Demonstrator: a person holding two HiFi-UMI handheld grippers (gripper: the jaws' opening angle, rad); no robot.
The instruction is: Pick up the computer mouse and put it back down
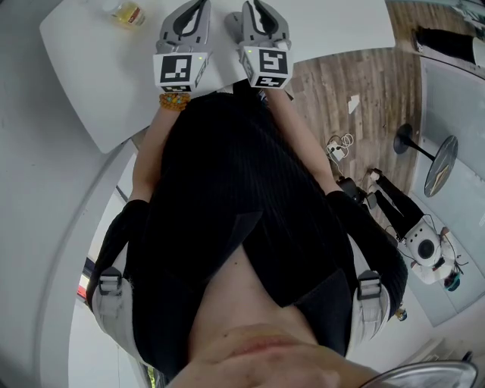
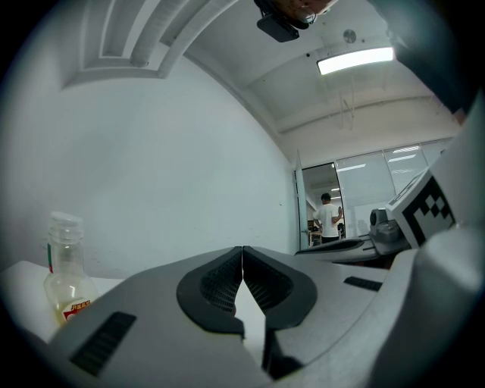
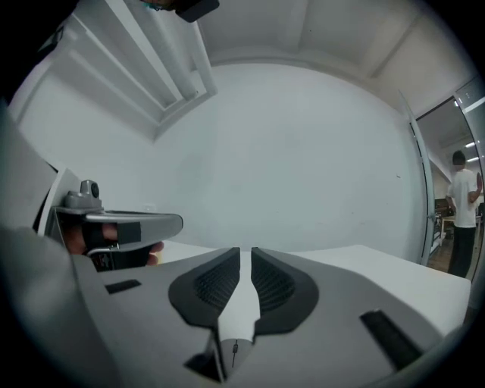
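In the head view, the left gripper (image 1: 188, 19) and the right gripper (image 1: 261, 19) were side by side above the white desk (image 1: 83, 61), with a bottle (image 1: 129, 13) off to the left. No computer mouse showed anywhere. The likely risk was a blind reach that closed on air or knocked the bottle.

In the left gripper view, the jaws met at their tips with nothing between them. Only the bottle (image 2: 67, 273) stood on the desk, to their left.

In the right gripper view, the jaws stood narrow, a thin slit showing bare desk (image 3: 379, 265), and held nothing. The mouse was absent here too, so its place relative to either pair could not be told.
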